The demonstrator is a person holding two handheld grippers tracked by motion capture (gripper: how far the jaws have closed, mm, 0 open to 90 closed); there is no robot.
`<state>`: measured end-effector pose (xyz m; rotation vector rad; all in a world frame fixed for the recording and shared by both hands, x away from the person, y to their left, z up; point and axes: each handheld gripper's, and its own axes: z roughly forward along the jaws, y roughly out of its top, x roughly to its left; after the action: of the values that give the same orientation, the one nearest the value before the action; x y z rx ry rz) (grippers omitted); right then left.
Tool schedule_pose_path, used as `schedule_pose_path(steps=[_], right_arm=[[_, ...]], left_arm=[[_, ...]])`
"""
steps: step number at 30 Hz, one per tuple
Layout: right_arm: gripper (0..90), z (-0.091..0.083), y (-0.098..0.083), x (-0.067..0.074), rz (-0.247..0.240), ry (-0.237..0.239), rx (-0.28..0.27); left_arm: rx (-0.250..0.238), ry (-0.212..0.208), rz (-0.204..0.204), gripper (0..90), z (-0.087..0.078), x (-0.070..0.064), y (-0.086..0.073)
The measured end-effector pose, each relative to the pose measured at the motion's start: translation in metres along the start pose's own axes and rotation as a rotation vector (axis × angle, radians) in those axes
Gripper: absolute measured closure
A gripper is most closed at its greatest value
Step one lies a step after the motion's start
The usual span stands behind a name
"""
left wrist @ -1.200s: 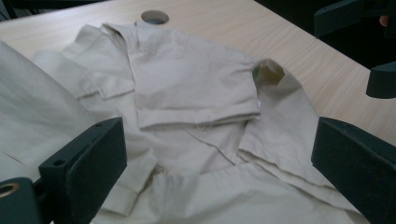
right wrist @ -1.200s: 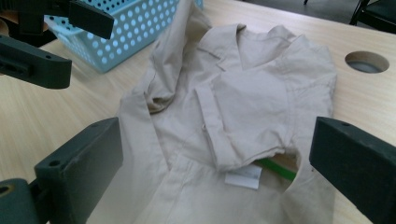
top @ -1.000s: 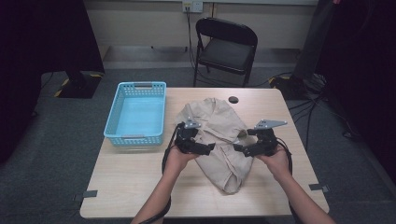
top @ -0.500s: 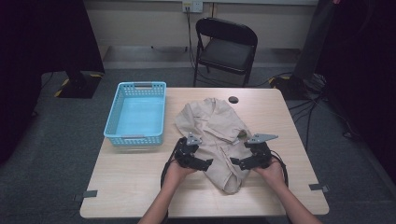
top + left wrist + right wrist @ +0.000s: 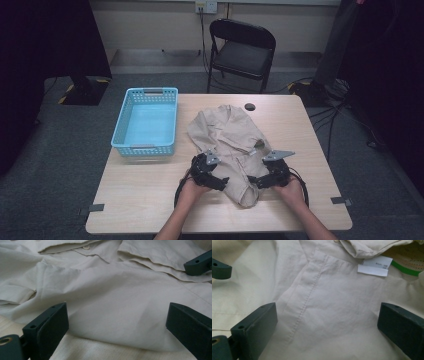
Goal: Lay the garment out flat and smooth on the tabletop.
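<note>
Table (image 5: 150, 200) bears a blue basket (image 5: 147, 122) at left and a beige shirt (image 5: 227, 137) crumpled at centre beside it, with left gripper (image 5: 221, 182) and right gripper (image 5: 252, 181) low over its near end, jaws of both spread.

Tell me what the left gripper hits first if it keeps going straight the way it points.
Most likely the beige shirt: the left gripper has its jaws wide open, with the cloth lying right between and ahead of them. The right gripper's jaw tip sits farther off, though depth is hard to judge.
</note>
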<state>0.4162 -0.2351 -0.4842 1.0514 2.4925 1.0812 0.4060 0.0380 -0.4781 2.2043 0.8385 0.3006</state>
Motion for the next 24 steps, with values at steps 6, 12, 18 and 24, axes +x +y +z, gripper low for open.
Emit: schedule_pose_path(steps=[6, 12, 18, 24], right_arm=[[1.9, 0.0020, 0.0003, 0.0042, -0.035, -0.025, 0.025], [1.5, 0.0017, -0.0002, 0.0053, -0.025, -0.030, 0.030], [1.2, 0.0009, -0.0013, 0.0079, -0.021, -0.038, 0.030], [0.0, 0.0017, -0.0008, 0.0080, -0.010, -0.052, 0.036]], left_arm=[[0.020, 0.002, 0.026, 3.3, 0.0047, -0.0026, -0.0048], [0.026, -0.017, 0.023, 0.5, 0.0067, -0.0021, -0.0065], [0.027, -0.035, 0.040, 0.2, 0.0065, -0.0005, -0.0067], [0.026, -0.034, 0.040, 0.2, 0.0064, -0.0006, -0.0069]])
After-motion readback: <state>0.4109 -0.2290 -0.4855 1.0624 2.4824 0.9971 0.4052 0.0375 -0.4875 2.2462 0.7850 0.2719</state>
